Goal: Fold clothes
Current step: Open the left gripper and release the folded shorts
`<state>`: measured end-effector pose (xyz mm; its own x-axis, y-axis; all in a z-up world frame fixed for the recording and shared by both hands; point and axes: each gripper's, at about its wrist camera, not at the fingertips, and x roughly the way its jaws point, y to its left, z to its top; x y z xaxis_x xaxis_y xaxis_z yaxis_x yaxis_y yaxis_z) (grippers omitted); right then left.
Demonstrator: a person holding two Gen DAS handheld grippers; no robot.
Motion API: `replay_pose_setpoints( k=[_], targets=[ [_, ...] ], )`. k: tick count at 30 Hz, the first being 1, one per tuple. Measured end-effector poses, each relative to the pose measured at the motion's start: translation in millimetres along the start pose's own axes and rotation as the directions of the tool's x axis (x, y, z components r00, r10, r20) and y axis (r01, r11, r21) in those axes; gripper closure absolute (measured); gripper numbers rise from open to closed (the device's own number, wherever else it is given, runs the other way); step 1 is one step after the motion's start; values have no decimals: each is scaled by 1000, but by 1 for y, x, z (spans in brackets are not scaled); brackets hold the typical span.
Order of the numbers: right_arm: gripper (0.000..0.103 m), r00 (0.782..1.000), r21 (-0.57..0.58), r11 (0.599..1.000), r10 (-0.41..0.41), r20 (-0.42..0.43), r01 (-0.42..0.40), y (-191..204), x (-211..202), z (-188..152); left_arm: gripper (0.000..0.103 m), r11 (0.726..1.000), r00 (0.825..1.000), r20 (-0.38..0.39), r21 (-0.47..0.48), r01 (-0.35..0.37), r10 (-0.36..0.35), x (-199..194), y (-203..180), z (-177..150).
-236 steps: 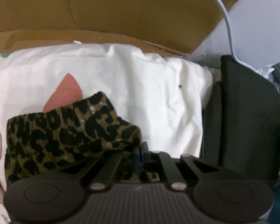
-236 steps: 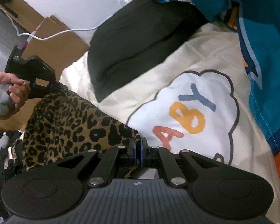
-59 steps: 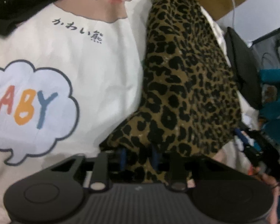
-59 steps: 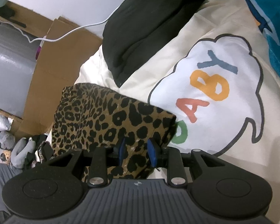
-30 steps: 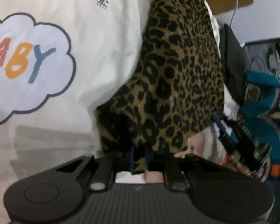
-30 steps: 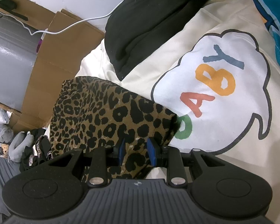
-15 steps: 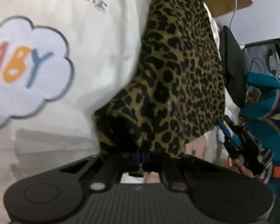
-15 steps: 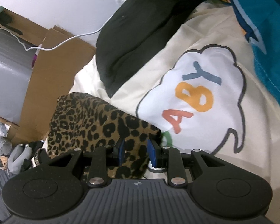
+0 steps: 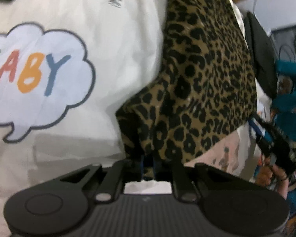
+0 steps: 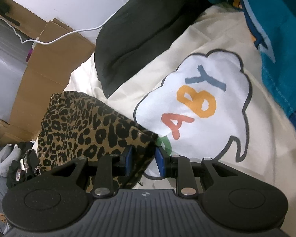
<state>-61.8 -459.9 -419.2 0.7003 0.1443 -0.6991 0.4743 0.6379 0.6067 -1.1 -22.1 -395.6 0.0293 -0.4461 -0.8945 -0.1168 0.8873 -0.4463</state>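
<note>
A leopard-print garment [image 9: 203,75] lies folded on a cream blanket [image 9: 112,39] printed with a "BABY" cloud. My left gripper [image 9: 148,165] holds the garment's near hem. Its jaws are opening, and bunched cloth still fills the narrow gap between the pads. The right wrist view shows the same garment [image 10: 84,126] from its other end. There my right gripper [image 10: 144,158] is shut on the thick folded corner, which sits between its blue pads. That right gripper [image 9: 255,126] and the hand [image 9: 274,175] holding it also appear at the right edge of the left wrist view.
A black cushion [image 10: 148,25] lies beyond the garment, with teal patterned fabric [image 10: 276,19] beside it. Cardboard [image 10: 49,63] and a white cable [image 10: 79,31] stand behind the blanket [image 10: 207,45]. Dark clothes and a grey item [image 10: 19,162] are heaped at lower left.
The left jaws closed tight on the hem half a second ago and have parted a little since. The right gripper kept its hold on the corner while its view shifted slightly.
</note>
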Motion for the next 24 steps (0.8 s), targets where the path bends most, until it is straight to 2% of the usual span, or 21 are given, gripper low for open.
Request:
replay_pose_setpoints(
  k=[4, 10, 14, 18, 22, 24],
  targets=[
    [69, 1000, -3, 1000, -5, 16, 5, 2, -4, 3, 76, 993, 998, -21, 98, -61, 63, -21, -14, 16],
    [68, 1000, -7, 1000, -7, 27, 7, 4, -8, 4, 73, 964, 992, 5, 234, -124, 127, -50, -28, 48],
    [56, 999, -28, 999, -28, 28, 28, 4, -8, 5, 61, 946, 988, 33, 284, -156, 153, -43, -33, 60],
    [54, 999, -42, 998, -41, 20, 42, 3, -4, 8, 57, 946, 985, 25, 275, -169, 169, -24, -26, 62],
    [54, 999, -67, 997, -39, 0, 39, 6, 5, 10, 58, 956, 989, 4, 257, -143, 147, -7, -13, 59],
    [54, 999, -75, 996, -37, -9, 37, 7, 9, 11, 68, 953, 989, 9, 265, -147, 150, -2, -9, 56]
  ],
)
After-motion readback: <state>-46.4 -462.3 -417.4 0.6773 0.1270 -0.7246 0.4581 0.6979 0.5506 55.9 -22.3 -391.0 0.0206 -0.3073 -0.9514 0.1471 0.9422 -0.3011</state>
